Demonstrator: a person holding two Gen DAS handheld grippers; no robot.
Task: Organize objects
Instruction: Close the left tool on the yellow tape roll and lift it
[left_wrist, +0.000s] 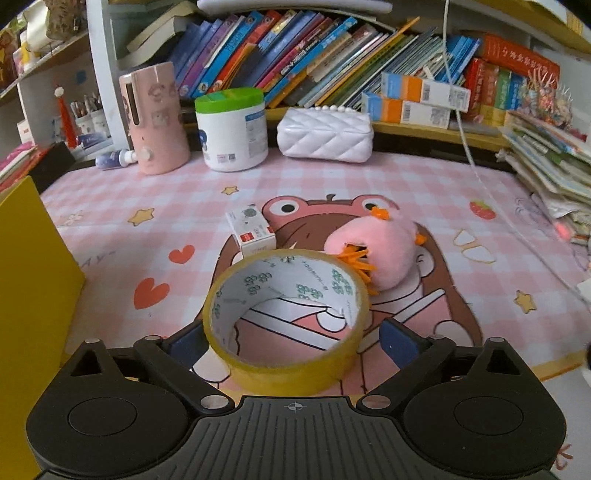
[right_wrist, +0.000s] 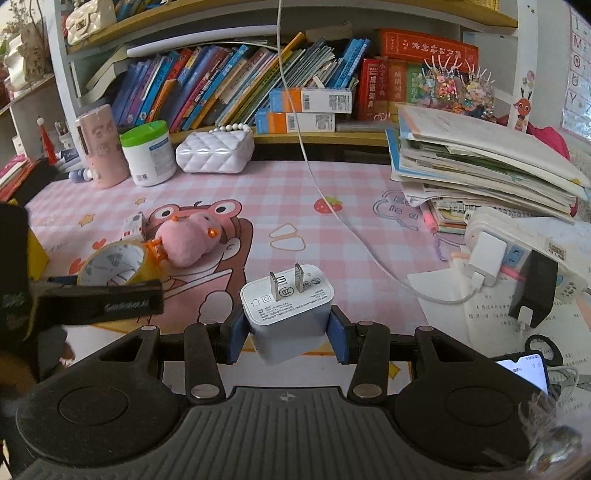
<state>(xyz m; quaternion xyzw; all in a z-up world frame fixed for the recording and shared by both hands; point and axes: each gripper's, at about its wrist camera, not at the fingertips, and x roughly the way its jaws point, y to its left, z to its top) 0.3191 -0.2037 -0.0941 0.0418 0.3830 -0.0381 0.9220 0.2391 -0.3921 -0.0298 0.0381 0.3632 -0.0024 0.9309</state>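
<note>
Clamped on a white charger plug (right_wrist: 287, 314), the right gripper (right_wrist: 287, 326) presses its blue pads against the plug's two sides, prongs pointing up. Left gripper (left_wrist: 288, 336) stands with its fingers apart around a roll of yellow tape (left_wrist: 286, 319), pads just beside the roll without clearly touching it. Just behind the tape on the pink checked surface (left_wrist: 369, 177) lie a pink plush toy (left_wrist: 376, 247) and a small white box (left_wrist: 251, 230).

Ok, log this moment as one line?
left tool: around tape roll, contact unclear | right tool: shut on white charger | pink plush: on mat
</note>
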